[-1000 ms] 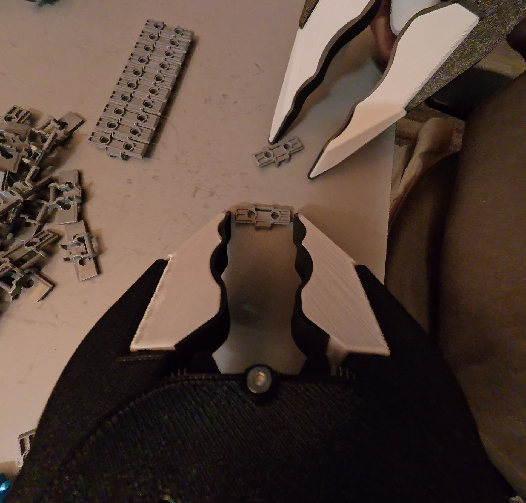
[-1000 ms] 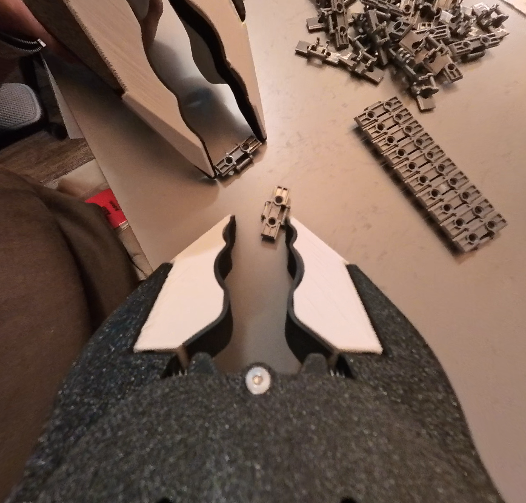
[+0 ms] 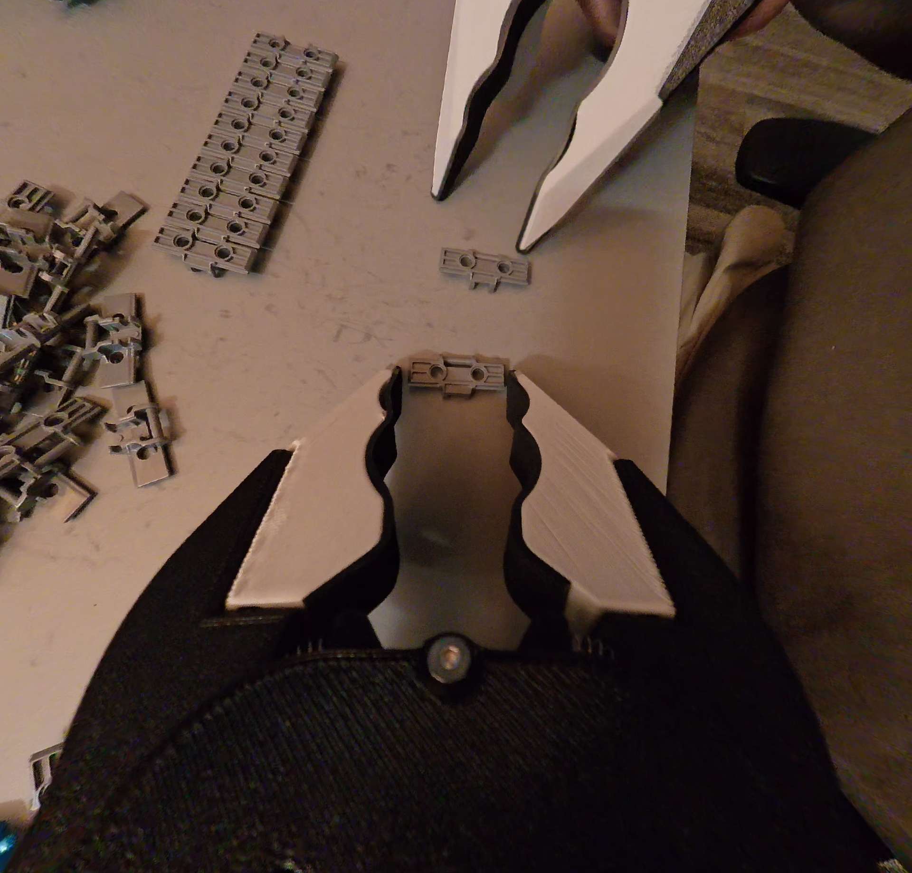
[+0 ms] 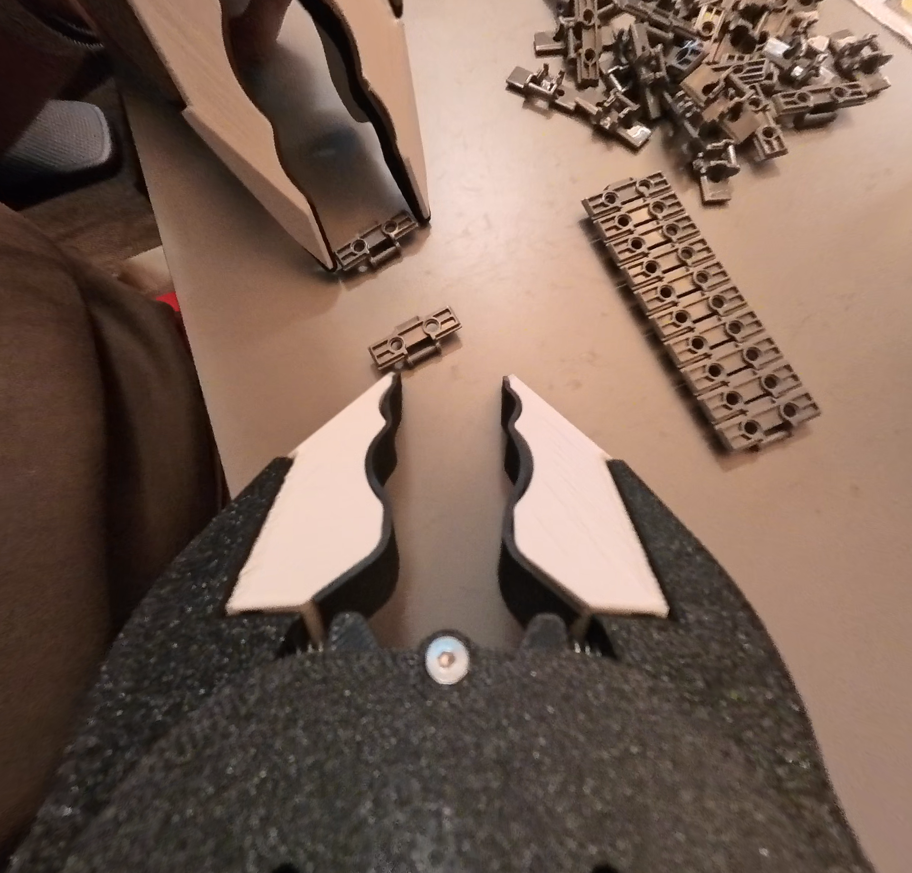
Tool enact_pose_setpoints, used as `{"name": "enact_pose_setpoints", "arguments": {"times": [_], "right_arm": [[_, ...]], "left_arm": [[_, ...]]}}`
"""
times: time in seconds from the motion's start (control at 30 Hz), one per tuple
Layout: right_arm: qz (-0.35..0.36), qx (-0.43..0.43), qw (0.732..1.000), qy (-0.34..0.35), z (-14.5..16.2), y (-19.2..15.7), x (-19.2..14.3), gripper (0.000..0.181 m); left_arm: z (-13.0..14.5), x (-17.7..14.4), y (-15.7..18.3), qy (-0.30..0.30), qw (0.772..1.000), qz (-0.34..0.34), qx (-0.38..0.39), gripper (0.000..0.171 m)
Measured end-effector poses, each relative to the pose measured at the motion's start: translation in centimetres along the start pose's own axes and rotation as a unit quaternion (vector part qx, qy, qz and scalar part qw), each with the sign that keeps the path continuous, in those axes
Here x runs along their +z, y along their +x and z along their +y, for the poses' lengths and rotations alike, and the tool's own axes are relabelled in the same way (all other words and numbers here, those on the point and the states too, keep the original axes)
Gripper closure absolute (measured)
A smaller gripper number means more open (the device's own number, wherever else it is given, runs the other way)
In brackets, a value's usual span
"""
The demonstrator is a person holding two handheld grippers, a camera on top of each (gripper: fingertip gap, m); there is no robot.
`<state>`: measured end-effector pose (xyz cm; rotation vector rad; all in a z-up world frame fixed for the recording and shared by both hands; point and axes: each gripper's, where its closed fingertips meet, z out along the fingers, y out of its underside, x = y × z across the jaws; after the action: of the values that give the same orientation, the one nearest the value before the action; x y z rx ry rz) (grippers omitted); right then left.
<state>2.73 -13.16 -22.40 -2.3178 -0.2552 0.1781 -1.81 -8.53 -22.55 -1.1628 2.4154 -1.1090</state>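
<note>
The tabletop (image 3: pixel 345 336) carried everything, its right edge running beside the person's lap. A heap of loose grey plastic links (image 4: pixel 715 44) lay toward the far side, spilling to the left edge in the left wrist view. Next to the heap lay a joined strip of links (image 3: pixel 247 153), flat and straight.

The left tongs (image 3: pixel 456 380) were closed on a single link (image 3: pixel 458 378), pinching it by its two short ends at the very fingertips, close to the right edge of the tabletop. The right tongs (image 4: pixel 451 385) stood partly open and held nothing; a second single link (image 4: pixel 417 338) lay on the tabletop just beyond the tip of one finger, between the two tools.

Such a link looked light, stiff and smooth, so it could slip; its short ends seemed the best place to grip.
</note>
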Motion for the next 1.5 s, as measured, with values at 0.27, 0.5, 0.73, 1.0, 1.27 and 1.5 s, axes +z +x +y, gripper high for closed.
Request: {"name": "enact_pose_setpoints", "arguments": {"times": [0.27,0.5,0.73,1.0,1.27,1.5], "right_arm": [[-0.041,-0.089,0.995,-0.01,0.1,-1.4,0.1,0.134],[-0.098,-0.171,0.98,-0.031,-0.8,-1.5,0.8,0.133],[-0.158,-0.163,0.973,-0.034,-1.6,-2.3,1.1,0.136],[-0.15,-0.177,0.972,-0.033,-1.6,-2.2,1.5,0.146],[-0.147,-0.193,0.969,-0.035,-1.7,-2.5,2.0,0.138],[-0.14,-0.166,0.975,-0.038,-2.2,-2.4,1.4,0.133]], "left_arm": [[0.0,0.0,0.3,0.001,1.0,0.01,0.004,0.129],[0.1,0.0,0.3,-0.002,1.0,-0.004,0.019,0.131],[0.0,0.1,0.2,-0.002,1.0,-0.006,0.024,0.135],[-0.1,0.2,0.4,-0.003,0.999,-0.008,0.043,0.134],[-0.1,0.3,0.5,-0.004,0.999,-0.003,0.048,0.134],[-0.1,0.3,0.5,-0.004,0.999,-0.001,0.046,0.134]]}}
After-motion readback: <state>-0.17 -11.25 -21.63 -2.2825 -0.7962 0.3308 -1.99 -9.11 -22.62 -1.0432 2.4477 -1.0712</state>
